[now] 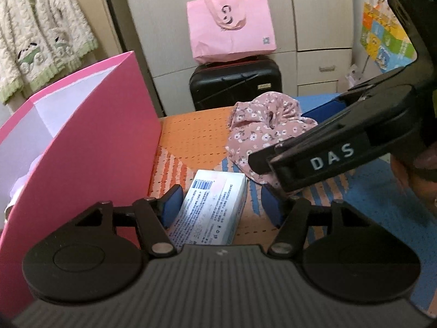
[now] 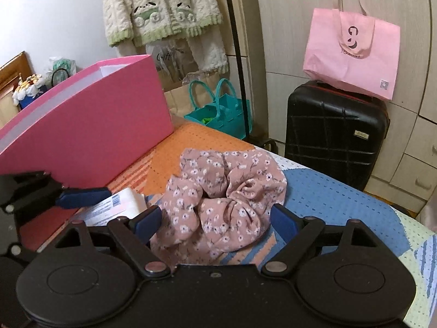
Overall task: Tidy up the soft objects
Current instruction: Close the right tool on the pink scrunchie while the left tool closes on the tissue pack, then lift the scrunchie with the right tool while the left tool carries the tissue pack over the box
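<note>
Left gripper (image 1: pixel 221 205) open, blue pads either side of a white printed box (image 1: pixel 211 209), not clamped. Right gripper (image 2: pixel 215 220) open too, straddling a pink floral scrunchie (image 2: pixel 224 205) lying on the bed cover (image 2: pixel 341 205). Cover is perforated, orange and blue patches with striped bands. Pink storage box (image 1: pixel 90 147) stands open on the orange end, just beside the white box; contents unclear. Behind the bed: black suitcase (image 2: pixel 336 134) with a pink tote bag (image 2: pixel 352 54) on top, pale wardrobe with drawers (image 1: pixel 322 65), cream knit sweater (image 2: pixel 161 8) hanging, teal bag (image 2: pixel 221 112) on the floor.
</note>
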Available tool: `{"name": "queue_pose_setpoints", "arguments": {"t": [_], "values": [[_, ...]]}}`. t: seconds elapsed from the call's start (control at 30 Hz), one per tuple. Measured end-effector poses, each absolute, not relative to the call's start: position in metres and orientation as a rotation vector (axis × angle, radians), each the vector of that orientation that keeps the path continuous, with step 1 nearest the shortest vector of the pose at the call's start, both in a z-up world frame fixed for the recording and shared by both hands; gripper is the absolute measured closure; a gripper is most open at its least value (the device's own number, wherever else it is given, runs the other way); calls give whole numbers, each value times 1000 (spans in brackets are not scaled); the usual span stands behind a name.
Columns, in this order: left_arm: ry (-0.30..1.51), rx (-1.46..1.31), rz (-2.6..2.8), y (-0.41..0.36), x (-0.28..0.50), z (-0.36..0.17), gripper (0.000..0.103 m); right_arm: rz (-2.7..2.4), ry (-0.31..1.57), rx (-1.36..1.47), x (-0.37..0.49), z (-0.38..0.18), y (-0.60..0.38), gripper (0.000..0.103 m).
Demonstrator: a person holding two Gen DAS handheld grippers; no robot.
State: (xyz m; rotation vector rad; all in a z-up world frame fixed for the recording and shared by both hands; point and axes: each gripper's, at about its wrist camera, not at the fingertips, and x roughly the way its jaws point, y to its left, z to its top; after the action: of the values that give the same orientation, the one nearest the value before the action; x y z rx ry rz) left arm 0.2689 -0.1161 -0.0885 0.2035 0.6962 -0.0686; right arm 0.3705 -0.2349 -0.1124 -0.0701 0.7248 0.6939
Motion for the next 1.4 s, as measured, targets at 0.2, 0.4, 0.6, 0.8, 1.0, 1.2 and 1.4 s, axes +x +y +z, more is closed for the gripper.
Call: {"name": "queue_pose_setpoints", "arguments": {"t": [0.2,0.4,0.6,0.8,1.0,1.2,1.4], "values": [[707,205,-117,-119,269,-86,55,658,698,-103,367,-113,-239,38],[712,197,-195,-122,264,-84,56,620,703,-24,359,-108,-261,83],[728,175,-263,-119,265,-82,52,603,701,-15,340,-106,-274,84],[795,155,-343,-109,261,-84,35,568,678,-26,322,-103,-281,84],[798,134,-324,-106,262,-88,26,540,660,7,304,-103,-288,84],[772,115,-333,-101,257,-84,64,490,648,24,281,-105,-290,84],[765,86,-322,-102,248,-83,64,467,641,66,259,-107,-294,84]]}}
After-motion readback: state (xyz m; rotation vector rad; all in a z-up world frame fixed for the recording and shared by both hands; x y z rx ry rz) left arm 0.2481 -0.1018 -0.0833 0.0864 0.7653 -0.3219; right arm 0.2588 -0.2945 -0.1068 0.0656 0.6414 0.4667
